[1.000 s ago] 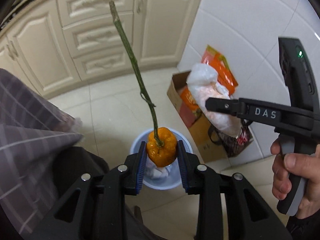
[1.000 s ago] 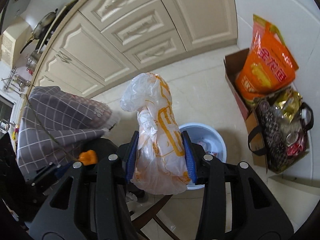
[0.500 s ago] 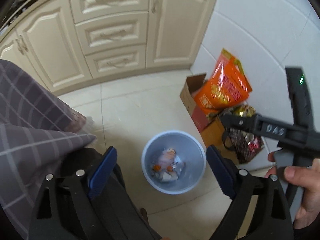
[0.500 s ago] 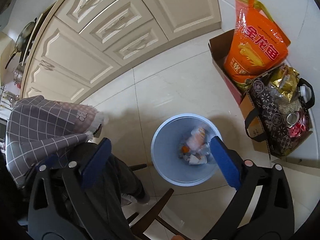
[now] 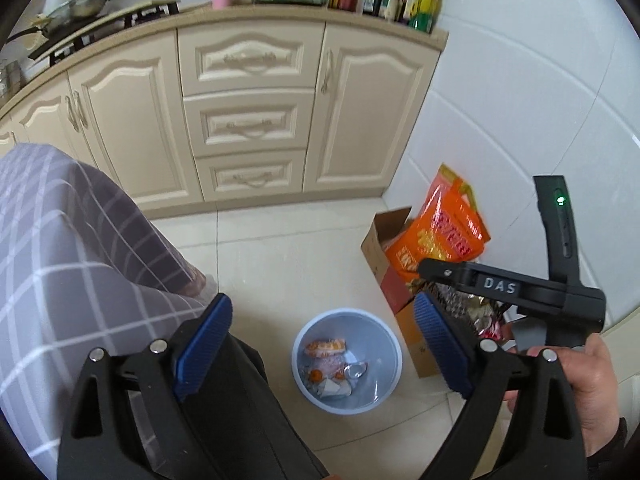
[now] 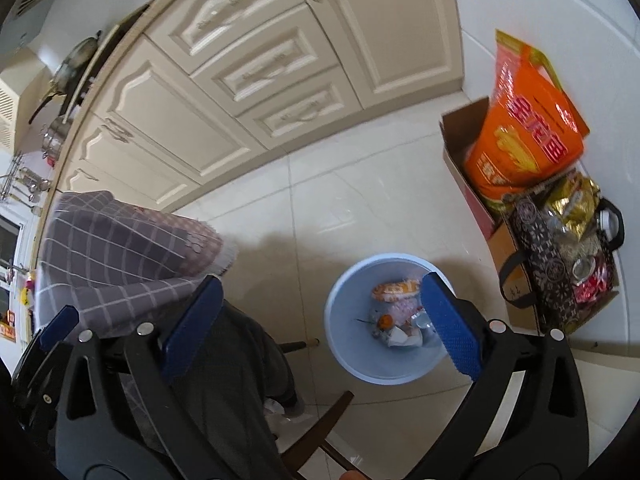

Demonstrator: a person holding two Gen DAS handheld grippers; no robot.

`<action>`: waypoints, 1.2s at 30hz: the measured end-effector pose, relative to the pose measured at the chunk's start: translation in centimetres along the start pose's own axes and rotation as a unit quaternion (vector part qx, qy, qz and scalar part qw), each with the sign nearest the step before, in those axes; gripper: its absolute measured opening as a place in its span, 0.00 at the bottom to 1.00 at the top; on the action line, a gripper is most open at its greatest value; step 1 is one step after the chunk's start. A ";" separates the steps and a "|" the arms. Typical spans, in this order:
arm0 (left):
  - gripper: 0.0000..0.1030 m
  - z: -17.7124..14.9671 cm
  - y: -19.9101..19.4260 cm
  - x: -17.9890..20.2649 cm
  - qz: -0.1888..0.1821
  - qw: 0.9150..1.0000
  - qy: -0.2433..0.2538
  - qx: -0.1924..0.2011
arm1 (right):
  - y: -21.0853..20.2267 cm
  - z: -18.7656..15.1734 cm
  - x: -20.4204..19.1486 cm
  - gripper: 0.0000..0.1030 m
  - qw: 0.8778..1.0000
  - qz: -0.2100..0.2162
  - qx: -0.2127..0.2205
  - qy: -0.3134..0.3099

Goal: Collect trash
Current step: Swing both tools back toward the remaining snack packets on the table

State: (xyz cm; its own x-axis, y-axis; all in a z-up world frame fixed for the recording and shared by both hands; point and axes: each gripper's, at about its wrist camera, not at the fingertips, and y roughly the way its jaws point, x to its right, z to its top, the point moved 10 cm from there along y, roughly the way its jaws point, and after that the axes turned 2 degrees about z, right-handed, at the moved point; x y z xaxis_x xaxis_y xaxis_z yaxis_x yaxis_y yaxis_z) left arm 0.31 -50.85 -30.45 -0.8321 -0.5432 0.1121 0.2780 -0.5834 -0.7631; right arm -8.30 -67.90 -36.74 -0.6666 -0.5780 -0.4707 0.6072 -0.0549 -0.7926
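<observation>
Left gripper [image 5: 322, 344]: blue-padded jaws spread wide, nothing between them. Right gripper [image 6: 319, 322]: likewise wide apart and empty; its black body reads "DAS" in the left view, gripped by a hand [image 5: 592, 392] at 4 o'clock.

Round pale-blue plastic waste bin [image 5: 384, 328]: on the tiled floor below both claws, holding mixed trash [image 5: 332, 364], an orange-printed wrapper uppermost; smaller pieces indistinct.

Orange printed bag [image 6: 524, 136] in a cardboard box [image 6: 460, 140], at 2 o'clock of the bin: red characters, blurred.
</observation>
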 end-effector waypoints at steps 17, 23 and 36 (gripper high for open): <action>0.88 4.4 -13.2 -9.4 0.066 0.989 -0.041 0.126 | -5.3 3.0 -18.8 0.94 0.985 0.092 0.053 -0.137; 0.88 4.3 -18.4 -15.1 0.121 0.976 -0.063 0.170 | -6.1 2.3 -26.8 0.94 0.972 0.130 0.059 -0.189; 0.89 -0.3 -27.2 -30.1 0.242 0.941 -0.123 0.203 | -4.2 -3.1 -43.5 0.94 0.933 0.185 0.033 -0.307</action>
State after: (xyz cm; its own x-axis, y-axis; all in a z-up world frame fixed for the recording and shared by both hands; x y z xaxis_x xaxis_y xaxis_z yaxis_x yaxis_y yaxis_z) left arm 17.66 -18.45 -13.20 -0.4387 -0.8987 -0.0027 0.7973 -0.3878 -0.4625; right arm 16.80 -40.00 -14.12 -0.0449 -0.9234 -0.3811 0.7863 0.2027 -0.5836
